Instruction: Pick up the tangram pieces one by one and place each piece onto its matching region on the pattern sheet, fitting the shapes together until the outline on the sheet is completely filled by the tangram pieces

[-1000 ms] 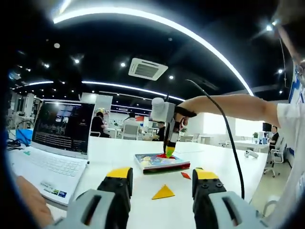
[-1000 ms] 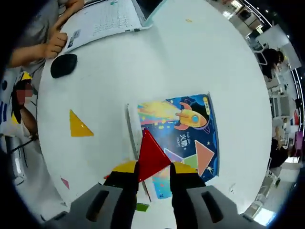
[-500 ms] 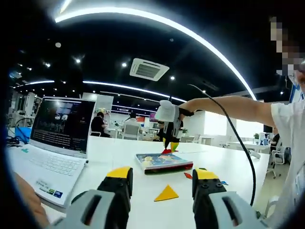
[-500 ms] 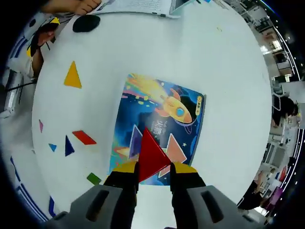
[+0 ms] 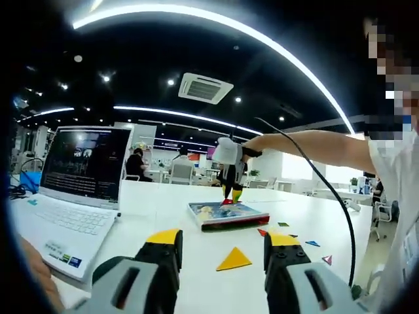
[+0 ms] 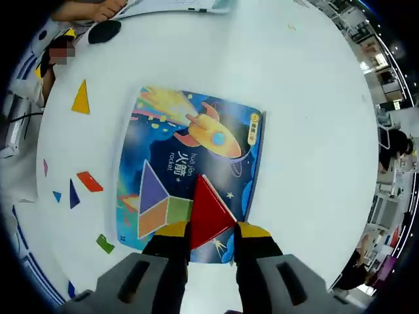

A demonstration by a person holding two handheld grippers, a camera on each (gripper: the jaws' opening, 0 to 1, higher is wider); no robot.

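Right tongs (image 6: 211,230) still clamped on the red triangle (image 6: 208,210) have swung fully over the pattern sheet (image 6: 190,163), so placing looks close, while the left tongs (image 5: 222,243) hang open near the yellow triangle (image 5: 234,259).

Left gripper view: low over the white table (image 5: 163,209), level, facing across it toward the pattern sheet (image 5: 228,213) at middle distance; laptop (image 5: 72,190) on its left.
Right gripper view: high above the table (image 6: 314,111), facing steeply down, close over the pattern sheet (image 6: 190,170).
Shared: pattern sheet, yellow triangle (image 5: 234,259) (image 6: 81,98), surrounding tabletop.
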